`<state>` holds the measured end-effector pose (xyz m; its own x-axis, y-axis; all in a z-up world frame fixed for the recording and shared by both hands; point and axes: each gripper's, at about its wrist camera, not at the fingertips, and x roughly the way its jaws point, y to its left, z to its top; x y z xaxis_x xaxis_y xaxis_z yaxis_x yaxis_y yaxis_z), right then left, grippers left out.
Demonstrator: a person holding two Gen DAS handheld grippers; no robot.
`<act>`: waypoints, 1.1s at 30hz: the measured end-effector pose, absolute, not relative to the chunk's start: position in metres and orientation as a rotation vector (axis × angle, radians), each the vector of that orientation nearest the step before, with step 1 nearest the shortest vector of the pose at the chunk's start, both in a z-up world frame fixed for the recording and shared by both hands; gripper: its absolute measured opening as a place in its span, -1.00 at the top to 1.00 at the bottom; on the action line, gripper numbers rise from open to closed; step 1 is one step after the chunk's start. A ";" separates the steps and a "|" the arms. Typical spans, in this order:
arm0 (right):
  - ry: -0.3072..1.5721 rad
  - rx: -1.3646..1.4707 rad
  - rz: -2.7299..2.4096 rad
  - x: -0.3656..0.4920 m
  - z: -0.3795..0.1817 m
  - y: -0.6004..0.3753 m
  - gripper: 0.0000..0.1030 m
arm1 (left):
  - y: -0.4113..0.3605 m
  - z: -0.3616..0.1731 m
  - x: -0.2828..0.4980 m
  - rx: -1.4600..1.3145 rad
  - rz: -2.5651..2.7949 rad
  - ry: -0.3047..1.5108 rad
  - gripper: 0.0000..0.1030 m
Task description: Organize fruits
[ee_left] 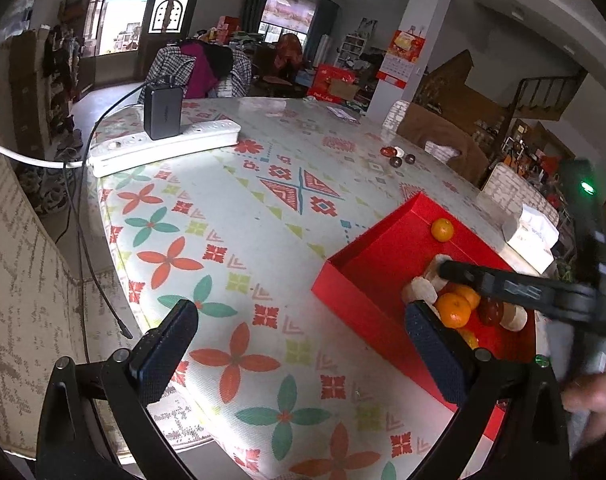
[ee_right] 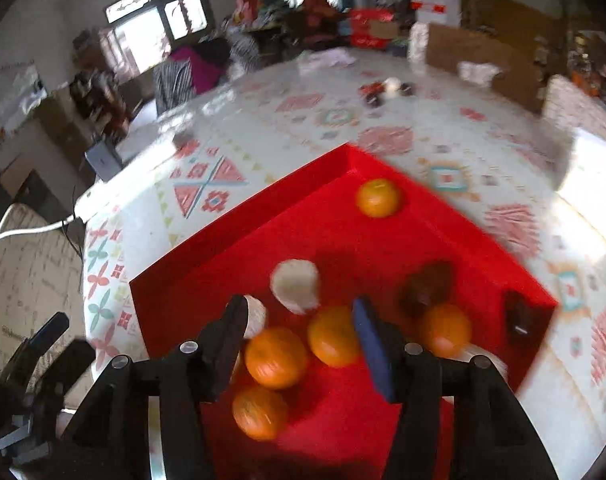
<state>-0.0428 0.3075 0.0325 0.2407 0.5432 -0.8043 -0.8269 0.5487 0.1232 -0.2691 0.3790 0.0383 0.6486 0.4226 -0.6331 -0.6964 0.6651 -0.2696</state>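
A: Desk [ee_left: 263, 208], patterned cloth, is seen beneath both claws. Red box [ee_right: 239, 216] is set ahead of the right claw [ee_right: 301, 322], right of the left claw [ee_left: 303, 332].

B: Right claw is held open above the box, nothing gripped. Left claw is spread wide, empty, over the desk.

A: Oranges [ee_right: 277, 356] are clustered just below the right claw's fingers; one orange [ee_right: 378, 197] lies apart at the far corner. Pale and dark fruits are noted between.

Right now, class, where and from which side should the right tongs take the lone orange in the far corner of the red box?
Grip the lone orange across its widest middle, coming from above: the red box walls meet close behind it, blocking a level approach, and nothing touches it.
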 end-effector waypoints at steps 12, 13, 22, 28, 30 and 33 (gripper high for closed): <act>0.866 -0.315 0.971 -0.038 0.061 0.319 0.80 | 0.382 0.035 -0.261 -0.530 0.653 0.578 -1.00; 0.859 -0.313 0.967 -0.038 0.064 0.318 0.80 | 0.382 0.036 -0.260 -0.527 0.648 0.577 -1.00; 0.834 -0.174 0.890 -0.039 0.078 0.224 -0.01 | 0.361 0.058 -0.195 -0.443 0.393 0.689 -1.00; 0.793 -0.132 0.836 -0.048 0.072 0.162 -0.02 | 0.371 0.058 -0.126 -0.336 0.414 0.833 -0.77; 0.781 -0.122 0.828 -0.049 0.072 0.151 -0.02 | 0.375 0.050 -0.110 -0.322 0.411 0.896 -0.42; 0.782 -0.090 0.832 -0.046 0.070 0.138 -0.02 | 0.379 0.038 -0.094 -0.325 0.385 0.957 0.02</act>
<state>-0.0459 0.1381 0.0696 0.4165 0.6303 -0.6551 -0.6931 0.6865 0.2198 -0.0935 0.3791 0.0376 0.5183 0.1731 -0.8375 -0.4547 0.8852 -0.0984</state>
